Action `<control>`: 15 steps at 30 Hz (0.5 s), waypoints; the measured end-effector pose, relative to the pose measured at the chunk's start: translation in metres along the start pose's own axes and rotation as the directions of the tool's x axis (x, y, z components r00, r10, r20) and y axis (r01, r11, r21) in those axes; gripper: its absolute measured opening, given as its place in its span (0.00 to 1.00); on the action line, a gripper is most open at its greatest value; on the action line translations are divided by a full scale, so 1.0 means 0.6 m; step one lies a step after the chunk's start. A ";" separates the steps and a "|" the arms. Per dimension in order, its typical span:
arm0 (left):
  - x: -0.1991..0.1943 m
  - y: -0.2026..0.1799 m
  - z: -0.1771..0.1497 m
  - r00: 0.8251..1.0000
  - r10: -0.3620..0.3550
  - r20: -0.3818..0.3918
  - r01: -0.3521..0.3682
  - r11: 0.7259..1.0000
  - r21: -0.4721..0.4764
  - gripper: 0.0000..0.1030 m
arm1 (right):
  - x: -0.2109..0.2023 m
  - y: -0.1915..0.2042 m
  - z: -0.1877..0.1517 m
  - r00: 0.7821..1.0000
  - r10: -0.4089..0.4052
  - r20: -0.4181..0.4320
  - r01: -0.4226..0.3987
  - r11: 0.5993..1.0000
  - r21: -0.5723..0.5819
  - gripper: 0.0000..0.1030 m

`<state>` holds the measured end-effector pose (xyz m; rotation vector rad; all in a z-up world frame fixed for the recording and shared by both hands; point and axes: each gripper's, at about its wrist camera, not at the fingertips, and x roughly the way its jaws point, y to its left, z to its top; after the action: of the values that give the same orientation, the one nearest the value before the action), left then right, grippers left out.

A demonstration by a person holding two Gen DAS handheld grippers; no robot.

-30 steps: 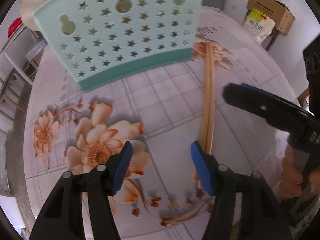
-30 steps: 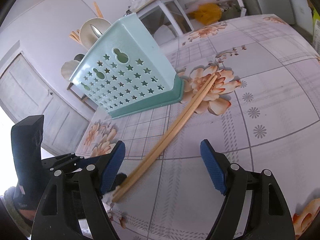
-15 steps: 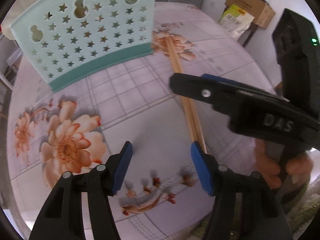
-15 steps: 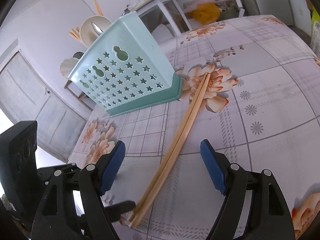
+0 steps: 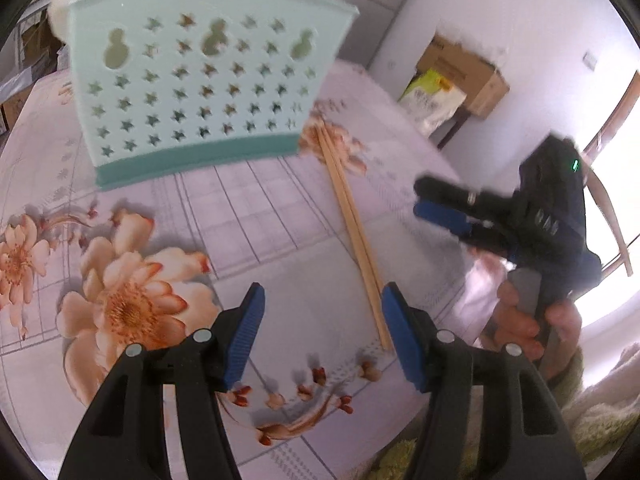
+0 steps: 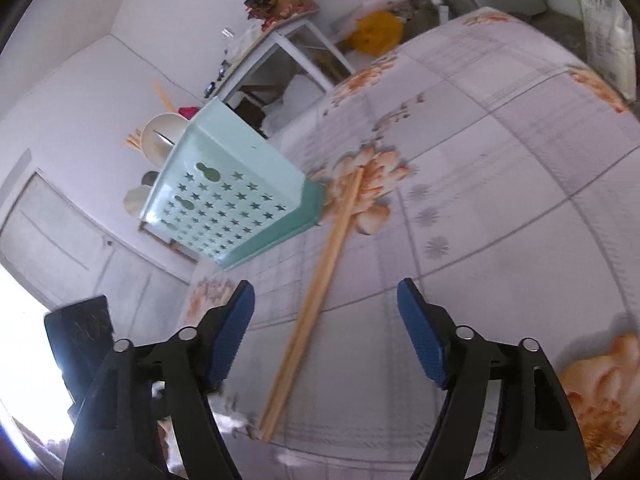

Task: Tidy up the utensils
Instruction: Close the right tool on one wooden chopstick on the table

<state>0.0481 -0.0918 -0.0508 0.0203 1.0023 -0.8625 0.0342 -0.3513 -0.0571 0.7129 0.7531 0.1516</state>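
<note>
A pair of wooden chopsticks lies on the floral tablecloth, one end by the mint-green perforated utensil holder. They also show in the right wrist view, running from the holder toward me. My left gripper is open and empty above the cloth, the chopsticks' near end just inside its right finger. My right gripper is open and empty above the chopsticks' near half. It shows in the left wrist view to the right of the chopsticks.
The table has a floral plastic cover and its near edge lies just below my left gripper. Cardboard boxes and a bag stand beyond the far right edge. A white cabinet and a door lie behind the holder.
My right gripper has pulled back to the right, off the chopsticks, and tilted. My left gripper's view has swung and lifted a little. The chopsticks and holder have not moved.
</note>
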 end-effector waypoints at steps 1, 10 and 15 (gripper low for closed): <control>-0.004 0.004 0.000 1.000 -0.013 0.015 0.013 1.000 0.001 0.57 | -0.001 0.002 -0.002 1.000 -0.016 -0.009 0.016 1.000 -0.003 0.63; -0.027 0.013 -0.003 0.994 -0.067 0.092 0.059 0.995 0.084 0.57 | 0.022 0.047 -0.033 0.981 -0.187 -0.053 0.179 0.977 -0.119 0.38; -0.028 0.000 -0.007 0.992 -0.061 0.106 0.046 0.989 0.138 0.57 | 0.042 0.077 -0.035 0.962 -0.265 -0.066 0.247 0.948 -0.202 0.26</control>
<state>0.0410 -0.0794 -0.0407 0.0611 0.8427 -0.9696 0.0441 -0.2957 -0.0530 0.4212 0.9000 0.0194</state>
